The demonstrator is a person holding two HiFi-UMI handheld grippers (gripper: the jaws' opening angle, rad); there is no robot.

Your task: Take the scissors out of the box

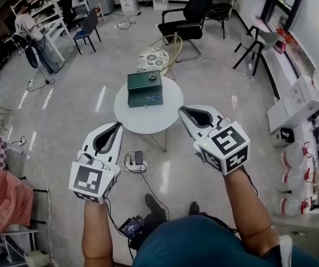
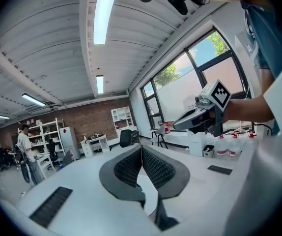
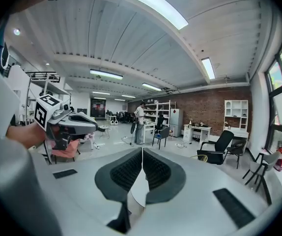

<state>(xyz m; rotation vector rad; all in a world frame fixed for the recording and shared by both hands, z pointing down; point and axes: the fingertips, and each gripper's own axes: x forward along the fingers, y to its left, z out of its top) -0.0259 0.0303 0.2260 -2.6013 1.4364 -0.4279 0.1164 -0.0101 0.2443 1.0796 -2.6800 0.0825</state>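
Observation:
A dark green box (image 1: 144,88) stands on a small round white table (image 1: 159,121) some way ahead of me. Blue-handled scissors (image 1: 152,98) lie on its near, lower part. Both grippers hover short of the table, apart from the box. My left gripper (image 1: 118,125) is at the lower left, its jaws (image 2: 141,151) shut with nothing between them. My right gripper (image 1: 182,110) is at the lower right near the table's rim, its jaws (image 3: 142,154) also shut and empty. Each gripper view shows the other gripper and only a white sliver of table.
Behind the table stand a yellow wicker chair (image 1: 162,54) and a black office chair (image 1: 190,18). A power strip with cables (image 1: 134,161) lies on the floor under the near rim. White boxes (image 1: 293,107) and water jugs (image 1: 293,160) line the right wall. A person (image 1: 34,35) stands by shelves.

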